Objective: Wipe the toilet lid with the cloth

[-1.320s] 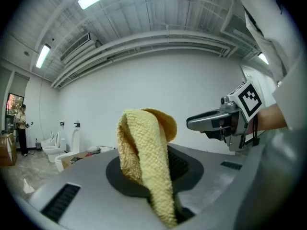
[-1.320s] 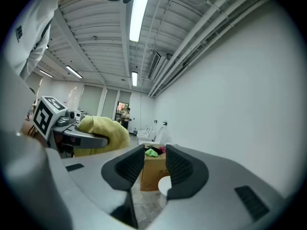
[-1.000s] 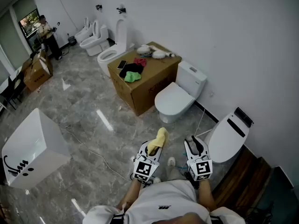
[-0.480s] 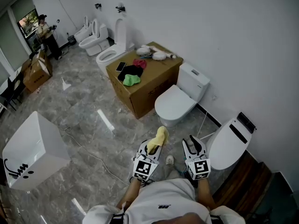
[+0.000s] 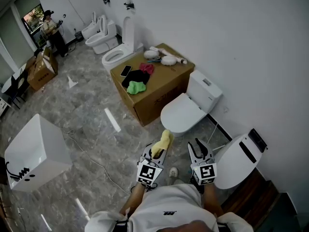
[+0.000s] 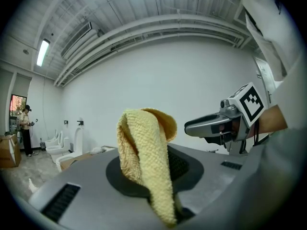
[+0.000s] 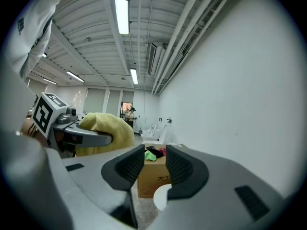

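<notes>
yellow cloth (image 5: 163,142) low in the centre of the head view, clamped in the left gripper (image 5: 159,152) and flopped over its tips. in the left gripper view, pinched between the dark pads and folded over toward the lens. not touching any toilet.

right gripper (image 5: 201,151) just to the right of the left one, side by side and apart from it. jaws slightly parted with nothing between them, only a distant cardboard box (image 5: 157,94) showing through the gap. both grippers out over grey marble floor (image 5: 91,124).

closed toilet lid (image 5: 182,113) above the grippers in the frame, centre right, against the white wall and just beside the box. second toilet (image 5: 237,158) at lower right, near the right gripper, lid down, black panel at its back edge.

on the box top: black cloth (image 5: 135,76), green cloth (image 5: 136,87), red cloth (image 5: 147,68), phone (image 5: 126,71), white fittings (image 5: 164,58) at the far edge. open toilet (image 5: 117,55) beyond the box, upper centre. white box (image 5: 34,151) at lower left. person (image 5: 52,29) standing at upper left, well apart from the grippers.
</notes>
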`<act>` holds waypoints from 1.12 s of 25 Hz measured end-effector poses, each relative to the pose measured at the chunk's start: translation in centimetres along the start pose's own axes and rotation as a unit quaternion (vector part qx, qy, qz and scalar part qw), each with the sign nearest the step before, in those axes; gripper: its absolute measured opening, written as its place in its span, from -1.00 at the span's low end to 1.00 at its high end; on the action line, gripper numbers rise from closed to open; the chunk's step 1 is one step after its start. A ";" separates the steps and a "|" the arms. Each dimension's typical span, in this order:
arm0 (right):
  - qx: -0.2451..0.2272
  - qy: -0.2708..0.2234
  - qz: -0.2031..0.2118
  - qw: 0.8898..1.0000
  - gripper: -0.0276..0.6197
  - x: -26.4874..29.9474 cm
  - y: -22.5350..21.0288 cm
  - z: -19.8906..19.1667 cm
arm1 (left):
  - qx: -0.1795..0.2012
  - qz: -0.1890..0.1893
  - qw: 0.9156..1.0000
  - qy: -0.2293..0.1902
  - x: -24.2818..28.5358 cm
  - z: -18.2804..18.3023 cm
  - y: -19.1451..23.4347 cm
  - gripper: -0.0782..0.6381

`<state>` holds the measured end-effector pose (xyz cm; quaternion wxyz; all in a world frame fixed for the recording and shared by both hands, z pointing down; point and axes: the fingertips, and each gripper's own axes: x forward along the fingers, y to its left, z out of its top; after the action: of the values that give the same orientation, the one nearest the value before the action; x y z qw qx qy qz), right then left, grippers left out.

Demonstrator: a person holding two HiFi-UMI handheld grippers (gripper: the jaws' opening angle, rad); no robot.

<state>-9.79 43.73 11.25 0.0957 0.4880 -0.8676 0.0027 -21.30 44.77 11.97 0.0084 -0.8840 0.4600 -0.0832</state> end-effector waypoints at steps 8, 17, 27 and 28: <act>0.009 -0.001 0.012 1.000 -0.44 4.8 -6.6 -0.6 | 0.003 0.011 1.000 0.012 7.6 0.4 1.9 -0.56; 0.016 -0.001 0.028 0.999 -0.44 8.8 -11.6 -1.3 | 0.008 0.022 1.000 0.020 13.8 0.5 3.2 -0.56; 0.019 0.000 0.024 1.000 -0.44 12.5 -14.7 -1.9 | 0.010 0.018 1.000 0.022 18.2 0.0 5.0 -0.56; 0.020 0.002 0.023 1.000 -0.44 12.9 -14.9 -2.1 | 0.009 0.016 1.000 0.023 18.7 -0.1 5.3 -0.56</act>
<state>-3.38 25.18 14.14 0.0876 0.4700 -0.8780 0.0235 -15.14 26.49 14.20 0.0074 -0.8741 0.4738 -0.1072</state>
